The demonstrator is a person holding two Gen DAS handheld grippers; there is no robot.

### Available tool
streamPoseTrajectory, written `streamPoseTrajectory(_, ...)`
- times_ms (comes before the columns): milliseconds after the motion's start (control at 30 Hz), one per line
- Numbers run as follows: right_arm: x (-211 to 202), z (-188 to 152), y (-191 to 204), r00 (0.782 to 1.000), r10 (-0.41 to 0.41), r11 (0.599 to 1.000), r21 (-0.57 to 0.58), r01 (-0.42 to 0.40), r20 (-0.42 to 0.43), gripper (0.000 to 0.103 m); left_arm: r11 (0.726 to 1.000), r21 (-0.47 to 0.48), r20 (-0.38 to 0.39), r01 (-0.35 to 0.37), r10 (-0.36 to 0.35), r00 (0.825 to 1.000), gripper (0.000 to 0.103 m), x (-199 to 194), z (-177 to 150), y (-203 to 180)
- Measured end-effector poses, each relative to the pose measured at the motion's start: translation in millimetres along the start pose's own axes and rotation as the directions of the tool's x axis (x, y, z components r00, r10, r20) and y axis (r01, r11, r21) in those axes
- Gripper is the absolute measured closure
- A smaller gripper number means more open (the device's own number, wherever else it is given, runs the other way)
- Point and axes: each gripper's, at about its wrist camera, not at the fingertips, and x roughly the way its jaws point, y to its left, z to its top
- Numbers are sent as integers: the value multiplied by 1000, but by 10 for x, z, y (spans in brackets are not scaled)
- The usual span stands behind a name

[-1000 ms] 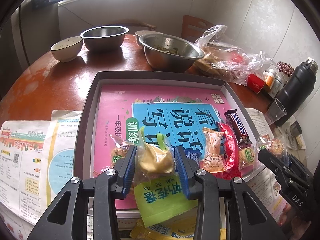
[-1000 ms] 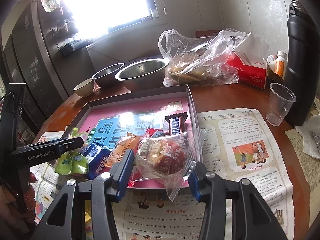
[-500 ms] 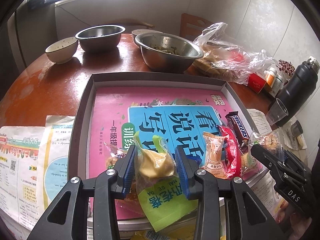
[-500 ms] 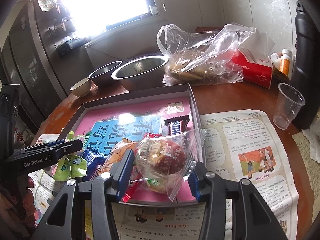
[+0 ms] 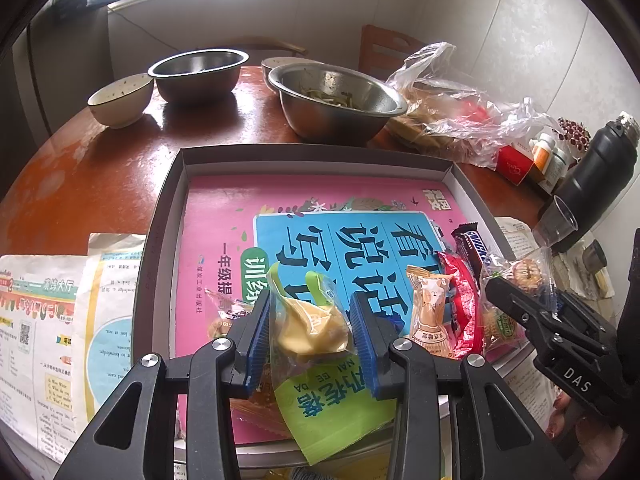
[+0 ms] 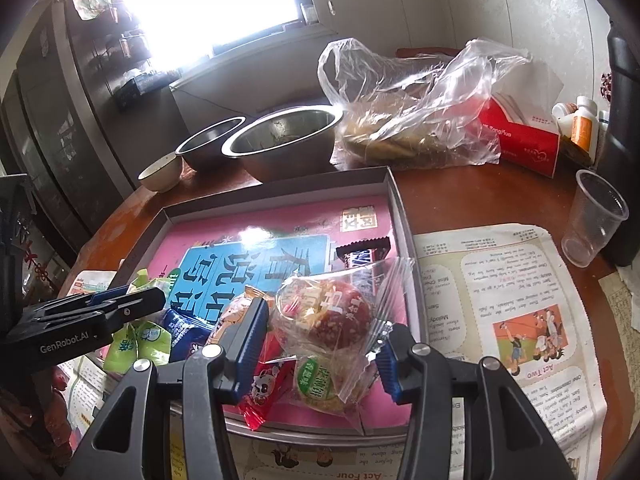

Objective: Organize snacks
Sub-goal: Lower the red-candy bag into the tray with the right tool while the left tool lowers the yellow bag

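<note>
My left gripper [image 5: 310, 312] is shut on a clear-and-green pack with a yellow snack [image 5: 308, 324] and holds it over the near edge of the grey tray [image 5: 312, 152], which is lined with a pink book. My right gripper [image 6: 322, 332] is shut on a clear zip bag holding a red round pastry [image 6: 332, 312], above the tray's near right corner. In the tray lie a Snickers bar [image 5: 472, 244], a red pack [image 5: 460, 304], a beige wrapped candy [image 5: 430, 312] and a blue pack [image 6: 184, 328].
Behind the tray stand two steel bowls [image 5: 336, 100] [image 5: 198, 74] and a small ceramic bowl [image 5: 120, 98]. A plastic bag of bread [image 6: 408, 120], a red tissue box [image 6: 520, 136], a plastic cup [image 6: 592, 220] and a black flask [image 5: 600, 168] are on the right. Newspaper [image 6: 512, 304] covers the table beside the tray.
The right gripper has carried its zip bag forward, from the newspaper's edge to above the tray's corner. The left gripper with its pack has edged slightly further over the tray.
</note>
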Motion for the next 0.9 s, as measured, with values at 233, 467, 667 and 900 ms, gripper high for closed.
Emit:
streamPoseTrajectory(233, 43, -18, -23, 1000, 8, 1000, 4, -8, -12, 53, 1000, 5, -5, -5, 5, 1000, 63, 1, -1, -8)
streamPoseTrajectory(467, 39, -25, -39, 1000, 6, 1000, 17, -6, -14, 52, 1000, 13, -9, -6, 6, 1000, 63, -2, -7, -19)
streamPoseTrajectory(667, 15, -30, -73, 1000, -8, 999, 31, 8, -9, 52, 1000, 15, -11, -6, 6, 1000, 63, -8, -6, -25)
streamPoseTrajectory(900, -23, -38, -81, 1000, -25, 999, 37, 25, -5, 51, 1000, 18, -13, -3, 3, 1000, 63, -13, -9, -25)
